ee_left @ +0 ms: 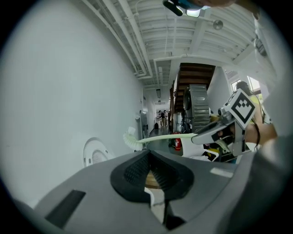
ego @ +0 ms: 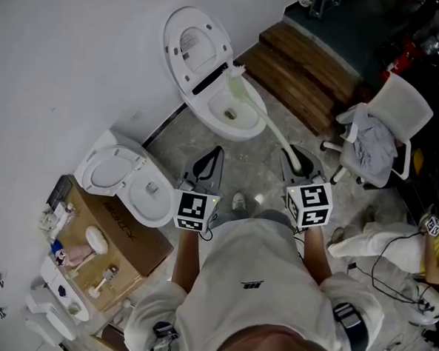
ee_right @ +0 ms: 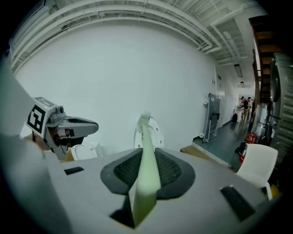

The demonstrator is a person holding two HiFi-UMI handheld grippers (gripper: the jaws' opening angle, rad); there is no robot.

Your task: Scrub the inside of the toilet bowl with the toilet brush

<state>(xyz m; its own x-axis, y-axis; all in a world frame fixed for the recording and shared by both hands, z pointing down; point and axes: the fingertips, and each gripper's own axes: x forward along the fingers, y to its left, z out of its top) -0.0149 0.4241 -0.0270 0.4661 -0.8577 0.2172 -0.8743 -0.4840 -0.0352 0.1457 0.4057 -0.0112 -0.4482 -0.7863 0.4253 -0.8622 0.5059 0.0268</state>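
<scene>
The person holds both forearms forward and down, the left forearm (ego: pixel 188 254) and right forearm (ego: pixel 316 252) running roughly side by side out from the torso. Each hand is hidden behind its gripper's marker cube. The left gripper (ego: pixel 215 153) (ee_left: pixel 147 154) points ahead with its jaws brought together at the tips and nothing between them. The right gripper (ego: pixel 292 153) (ee_right: pixel 147 157) sits level with it and a little apart. Its jaws are clamped on the handle of the toilet brush (ego: pixel 270 130) (ee_right: pixel 147 137), which runs straight out from between the pads.
</scene>
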